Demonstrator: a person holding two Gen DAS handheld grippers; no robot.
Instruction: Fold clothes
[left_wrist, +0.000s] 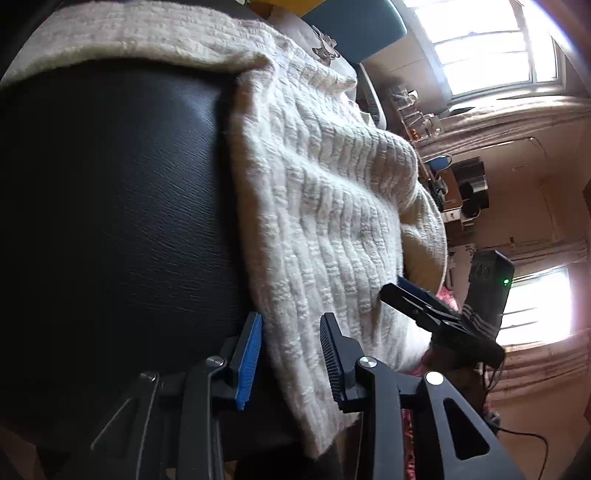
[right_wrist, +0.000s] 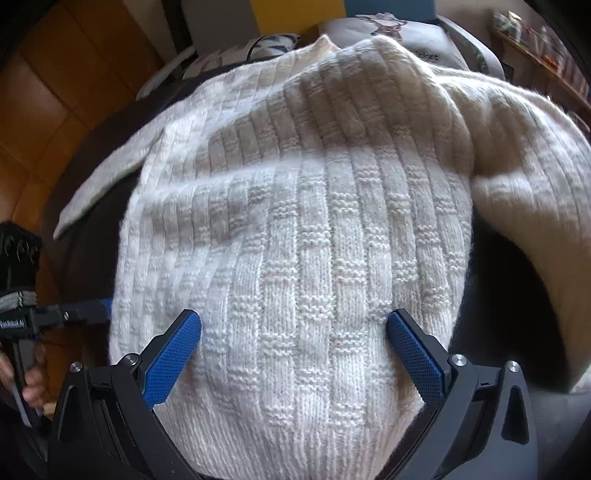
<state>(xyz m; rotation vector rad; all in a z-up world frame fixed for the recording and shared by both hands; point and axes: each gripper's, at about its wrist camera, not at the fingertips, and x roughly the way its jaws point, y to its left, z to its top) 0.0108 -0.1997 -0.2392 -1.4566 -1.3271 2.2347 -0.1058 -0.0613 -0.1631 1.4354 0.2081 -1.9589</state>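
Ahead of both your tongs lay a black leather-like seat (left_wrist: 122, 221), and beyond it the room: bright windows (left_wrist: 491, 48) far off past your left gripper (left_wrist: 291, 363), curtains beneath them, cluttered shelves too small to read. Wooden flooring (right_wrist: 51, 110) showed beyond your right gripper's (right_wrist: 295, 354) left finger.

The cream knitted sweater (right_wrist: 295, 229) was spread over the seat. It filled nearly everything ahead of your right gripper, collar at the far end, one sleeve (right_wrist: 107, 184) trailing off to the left side, the other bulging on the right. A printed cushion (right_wrist: 399, 33) sat behind the collar, half hidden by it.

Your left gripper stood released, its jaws partly apart; the sweater's side edge ran down between them, and neither pad (left_wrist: 249, 365) visibly pressed the knit. Your right gripper was spread wide over the hem area, pads either side of the fabric and not pinching it. Whether its tips rested on the knit could not be told.

In the right wrist view your left gripper's tip reached in at the sweater's left edge, your hand (right_wrist: 33, 384) cut off by the frame. Bare seat lay open left of the left gripper.
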